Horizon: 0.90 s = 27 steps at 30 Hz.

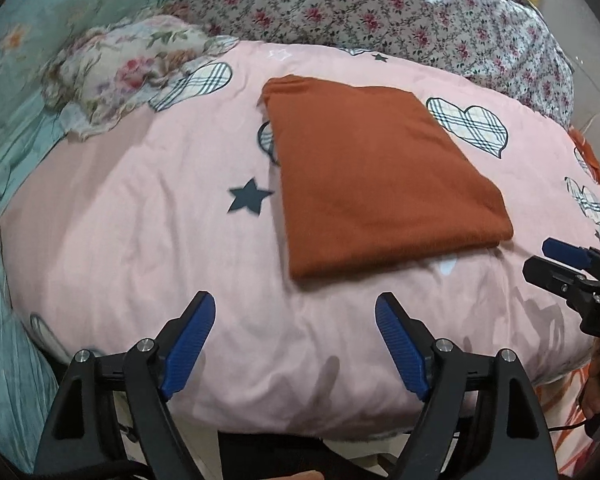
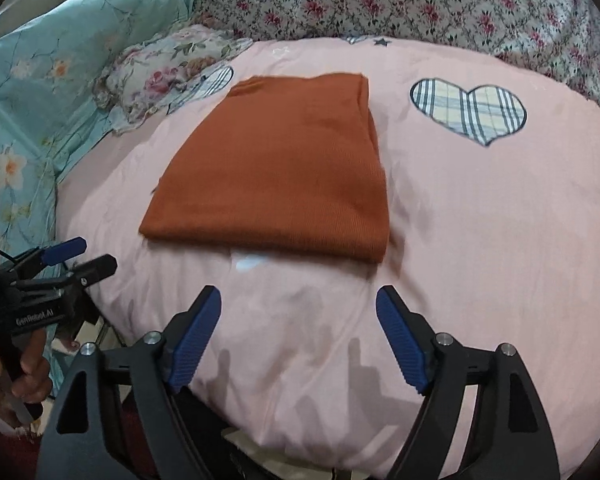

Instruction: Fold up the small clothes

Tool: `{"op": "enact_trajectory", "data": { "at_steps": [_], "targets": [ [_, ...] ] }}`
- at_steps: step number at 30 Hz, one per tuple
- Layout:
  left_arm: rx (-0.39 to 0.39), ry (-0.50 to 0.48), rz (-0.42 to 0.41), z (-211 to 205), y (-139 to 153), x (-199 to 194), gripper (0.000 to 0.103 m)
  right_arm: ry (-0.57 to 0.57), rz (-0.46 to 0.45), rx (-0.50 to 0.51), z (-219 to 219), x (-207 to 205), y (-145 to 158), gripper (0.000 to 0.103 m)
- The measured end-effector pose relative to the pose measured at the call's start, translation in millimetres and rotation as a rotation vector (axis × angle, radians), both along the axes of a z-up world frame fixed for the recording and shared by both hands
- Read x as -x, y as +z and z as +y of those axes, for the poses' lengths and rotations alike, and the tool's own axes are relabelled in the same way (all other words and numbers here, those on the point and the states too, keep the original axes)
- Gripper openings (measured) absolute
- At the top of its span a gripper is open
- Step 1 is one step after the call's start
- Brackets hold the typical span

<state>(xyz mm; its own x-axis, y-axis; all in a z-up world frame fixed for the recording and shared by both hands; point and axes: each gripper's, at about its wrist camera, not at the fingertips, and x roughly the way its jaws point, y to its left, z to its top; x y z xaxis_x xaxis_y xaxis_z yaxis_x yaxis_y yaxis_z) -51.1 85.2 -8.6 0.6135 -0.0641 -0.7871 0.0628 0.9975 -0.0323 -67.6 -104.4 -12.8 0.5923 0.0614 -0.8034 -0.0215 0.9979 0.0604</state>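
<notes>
- Blue-padded left gripper [image 1: 295,312] is spread wide and holds nothing, above the pink bed cover [image 1: 140,264].
- Right gripper [image 2: 299,306] is also spread wide, with nothing in it.
- Folded rust-orange cloth [image 2: 276,172] lies flat on the cover, just ahead of both grippers.

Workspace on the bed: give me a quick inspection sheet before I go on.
Surface: pink quilt with plaid hearts and stars, lightly wrinkled.
Job's things: orange garment lies folded into a flat rectangle, untouched by either gripper.
Clutter: floral pillow at the far left edge; another orange fabric piece at the right edge.
Grippers: left gripper and right gripper both open, empty, short of the garment's near edge.
Cables: thin dark cable near the right hand.
Surroundings: teal floral bedding left, rose-print duvet behind.
</notes>
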Motion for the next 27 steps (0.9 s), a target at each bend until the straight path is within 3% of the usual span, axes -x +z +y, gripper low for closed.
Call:
{"op": "enact_trajectory", "data": {
  "at_steps": [13,27],
  "targets": [
    [-0.073,0.032,0.022,-27.9,-3.3,-30.0,0.085,0.009,0.006,-0.018,-4.4,-23.9,3.9,0.084],
    [-0.099,0.083,0.02,-23.2,-1.1,-48.1,0.086,0.045,0.02,-0.04,1.4,-49.5,3.6,0.086]
  ]
}}
